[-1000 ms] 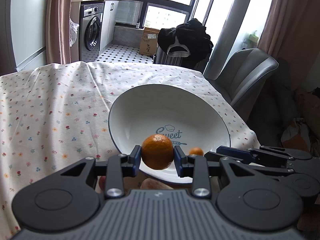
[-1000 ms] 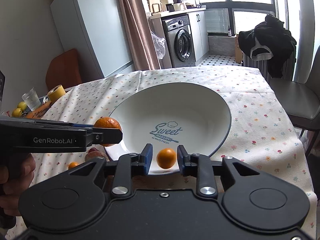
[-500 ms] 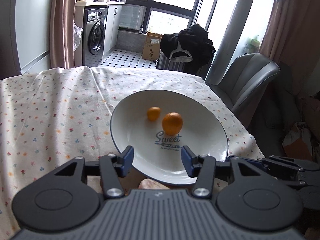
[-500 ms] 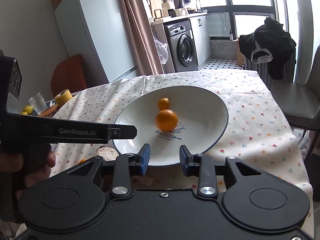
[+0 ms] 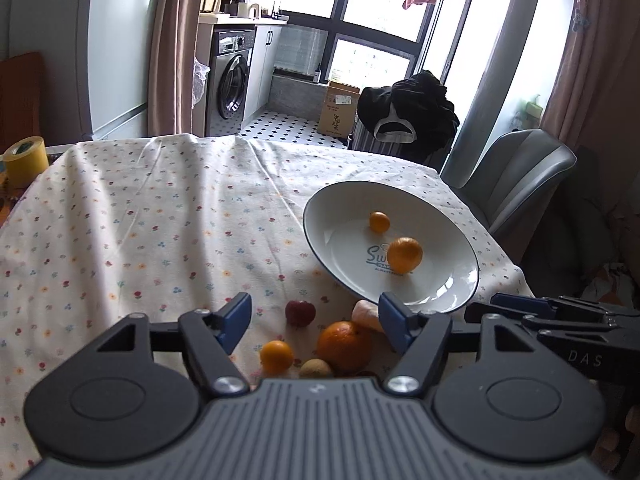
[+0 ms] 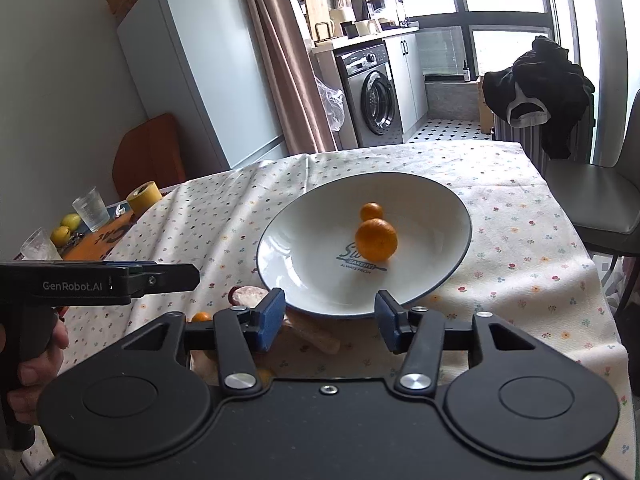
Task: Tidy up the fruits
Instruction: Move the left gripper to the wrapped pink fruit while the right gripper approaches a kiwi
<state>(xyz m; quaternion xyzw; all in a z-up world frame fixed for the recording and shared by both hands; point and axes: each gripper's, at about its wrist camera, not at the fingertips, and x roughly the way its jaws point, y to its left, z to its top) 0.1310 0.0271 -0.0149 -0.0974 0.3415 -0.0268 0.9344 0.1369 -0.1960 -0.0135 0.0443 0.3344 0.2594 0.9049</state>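
1. Resting on the flowered cloth of the counter [image 5: 168, 216], a white bowl [image 6: 436, 208] with a dark rim held 2 fruits: a larger orange [image 6: 376, 239] over the blue print at its middle and a smaller orange [image 6: 371, 212] just behind it, the 2 looking close together from the right wrist view.
2. Both oranges lay free inside the bowl, apart from either tool.
3. The left gripper [image 5: 314, 320] hovered low over the near edge of the counter, its blue-padded fingers [image 5: 236, 316] spreading wider with nothing pinched between them.
4. Below that gap, on the cloth in front of the bowl, lay a cluster of loose fruit: a big orange [image 5: 344, 346], a small orange fruit [image 5: 276, 356], a red fruit [image 5: 300, 312], a brownish fruit [image 5: 316, 368] and a pale peach-coloured piece [image 5: 366, 314] touching the bowl's near rim.
5. The right gripper [image 6: 330, 318] pointed at the bowl's near rim, its fingers also opening and gripping nothing.
6. At the far left edge of the counter stood a roll of yellow tape [image 6: 144, 196] and a clear glass [image 6: 90, 208].
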